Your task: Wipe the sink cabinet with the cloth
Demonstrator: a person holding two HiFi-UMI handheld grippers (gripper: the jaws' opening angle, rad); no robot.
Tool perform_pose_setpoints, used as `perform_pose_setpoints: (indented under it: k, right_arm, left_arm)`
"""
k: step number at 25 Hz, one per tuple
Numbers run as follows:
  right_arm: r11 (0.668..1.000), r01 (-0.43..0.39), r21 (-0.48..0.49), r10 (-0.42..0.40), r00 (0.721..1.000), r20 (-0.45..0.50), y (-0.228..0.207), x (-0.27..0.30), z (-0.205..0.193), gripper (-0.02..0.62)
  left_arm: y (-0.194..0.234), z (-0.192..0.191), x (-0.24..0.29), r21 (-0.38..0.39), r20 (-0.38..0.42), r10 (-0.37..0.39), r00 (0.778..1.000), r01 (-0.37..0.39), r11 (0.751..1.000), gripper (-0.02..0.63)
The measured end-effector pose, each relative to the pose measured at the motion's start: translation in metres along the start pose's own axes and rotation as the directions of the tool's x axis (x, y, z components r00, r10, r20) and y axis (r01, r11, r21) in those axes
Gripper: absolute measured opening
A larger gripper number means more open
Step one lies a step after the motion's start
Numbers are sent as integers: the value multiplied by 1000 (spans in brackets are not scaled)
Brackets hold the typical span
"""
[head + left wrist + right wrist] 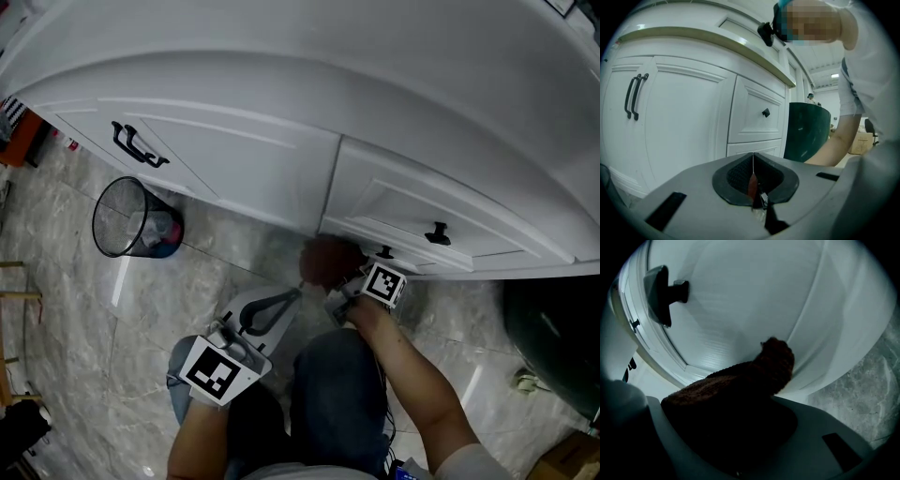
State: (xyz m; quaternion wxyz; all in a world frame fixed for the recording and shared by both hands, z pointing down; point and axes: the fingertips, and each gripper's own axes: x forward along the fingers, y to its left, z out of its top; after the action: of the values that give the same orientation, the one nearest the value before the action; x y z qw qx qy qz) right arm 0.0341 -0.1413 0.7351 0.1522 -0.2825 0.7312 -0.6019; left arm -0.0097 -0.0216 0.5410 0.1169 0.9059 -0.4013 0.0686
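Head view: cloth [327, 261] is pressed on the cabinet [262, 178] base, 6 o'clock, by the right tool [339, 292], for wiping.
Left gripper view: left tool [753, 164] is seen closed together, empty, held aside.
Right gripper view: cloth is clamped; knob [663, 291] is noted at 10 o'clock.

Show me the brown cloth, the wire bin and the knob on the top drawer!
cloth [325, 261]: head view, middle of the bunched brown wad.
wire bin [117, 220]: head view, its mesh wall.
top drawer knob [765, 112]: left gripper view, its black head.
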Motion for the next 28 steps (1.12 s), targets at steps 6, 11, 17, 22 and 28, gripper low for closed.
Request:
perform_pose_setpoints:
  k: [6,11,17,22,28]
  right_arm:
    - [987,76,142,-80,996,26,-23,-29,12,50]
    - [986,95,134,-98,995,14,-27,-49,24,51]
    - [973,168,158,-182,980,76,-37,-83,41,49]
    - [965,214,152,-235,962,137,-43,-118,61,49]
    - [938,275,209,-325,909,262,-52,-165,85,49]
  left_arm:
    - [4,-4,6,12,-17,-6,1000,6,1000,12]
    - [4,1,19,10,-1,-15,1000,15,1000,12]
    - [-9,-1,31,28,-16,-50,999,50,998,12]
    - [-19,9,45,34,2,-95,995,95,995,12]
    - [-26,20,58,47,58,-144,988,141,989,12]
